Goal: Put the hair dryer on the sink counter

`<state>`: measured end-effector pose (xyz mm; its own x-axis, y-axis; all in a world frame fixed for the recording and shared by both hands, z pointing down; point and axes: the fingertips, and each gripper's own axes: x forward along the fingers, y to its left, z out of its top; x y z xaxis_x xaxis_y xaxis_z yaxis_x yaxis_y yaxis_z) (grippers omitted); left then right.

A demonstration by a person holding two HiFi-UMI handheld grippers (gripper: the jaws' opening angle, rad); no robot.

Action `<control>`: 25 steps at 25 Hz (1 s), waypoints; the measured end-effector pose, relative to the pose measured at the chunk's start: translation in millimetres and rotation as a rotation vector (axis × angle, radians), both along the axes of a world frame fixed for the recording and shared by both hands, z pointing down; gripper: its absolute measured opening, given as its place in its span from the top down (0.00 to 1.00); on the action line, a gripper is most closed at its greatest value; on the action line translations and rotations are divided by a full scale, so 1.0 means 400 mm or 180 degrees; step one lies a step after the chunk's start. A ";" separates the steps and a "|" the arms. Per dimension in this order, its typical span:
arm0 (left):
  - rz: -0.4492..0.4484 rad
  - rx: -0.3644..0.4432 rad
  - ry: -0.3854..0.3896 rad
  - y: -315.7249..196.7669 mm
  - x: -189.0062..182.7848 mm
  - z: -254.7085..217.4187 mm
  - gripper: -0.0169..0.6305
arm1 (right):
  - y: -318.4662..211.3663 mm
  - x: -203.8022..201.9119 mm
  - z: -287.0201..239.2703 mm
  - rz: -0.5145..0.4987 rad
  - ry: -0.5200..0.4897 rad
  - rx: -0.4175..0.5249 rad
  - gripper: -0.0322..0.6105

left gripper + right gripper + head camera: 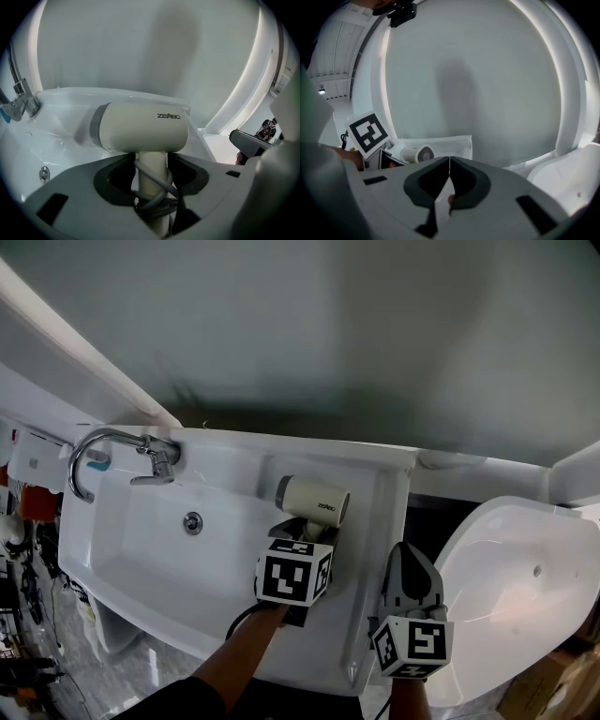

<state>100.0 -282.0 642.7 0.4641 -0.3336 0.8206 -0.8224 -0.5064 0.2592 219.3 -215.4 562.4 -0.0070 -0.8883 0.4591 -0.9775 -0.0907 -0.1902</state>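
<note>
We hold the dryer [140, 129] by its handle [151, 159] in the left gripper [151, 174], fingers part-open and clamped on it, over the desk [375, 521] beside the basin [159, 540]. The right gripper [449, 180] has its fingers closed and empty. This is the placing step, so next we lower the dryer until it rests, then release.

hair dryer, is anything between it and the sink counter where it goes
Nothing visible does. The left claw holds the hair dryer by its handle right over bare sink counter; the faucet stands well aside.
</note>
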 end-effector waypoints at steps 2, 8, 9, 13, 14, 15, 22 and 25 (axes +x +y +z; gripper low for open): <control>0.0007 -0.0001 -0.0019 0.002 0.003 0.003 0.64 | 0.003 0.005 0.000 0.0005 0.0003 0.0000 0.92; 0.0001 -0.0030 -0.0079 0.002 0.005 0.012 0.64 | 0.006 0.006 0.003 0.0004 -0.0006 0.0004 0.92; 0.0001 -0.0034 -0.0110 0.002 0.006 0.013 0.64 | 0.007 0.007 0.004 0.0005 -0.0008 0.0003 0.92; 0.0001 -0.0046 -0.0249 0.003 0.005 0.019 0.64 | 0.014 0.011 0.000 0.0016 0.0011 -0.0001 0.92; 0.0000 -0.0042 -0.0268 0.002 0.005 0.019 0.64 | 0.016 0.013 -0.001 0.0023 0.0012 0.0000 0.92; 0.0000 -0.0040 -0.0282 0.001 0.005 0.020 0.64 | 0.018 0.016 -0.002 0.0032 0.0009 0.0002 0.92; -0.0012 -0.0041 -0.0329 0.001 0.005 0.021 0.61 | 0.030 0.029 -0.005 0.0056 -0.0007 0.0014 0.92; -0.0008 -0.0062 -0.0299 0.002 0.005 0.021 0.59 | 0.033 0.027 -0.004 0.0044 -0.0008 0.0007 0.92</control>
<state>101.9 -281.3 650.9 0.3840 -0.3181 0.8668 -0.8448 -0.5000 0.1908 230.0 -202.4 560.7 0.0043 -0.8894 0.4572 -0.9757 -0.1038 -0.1928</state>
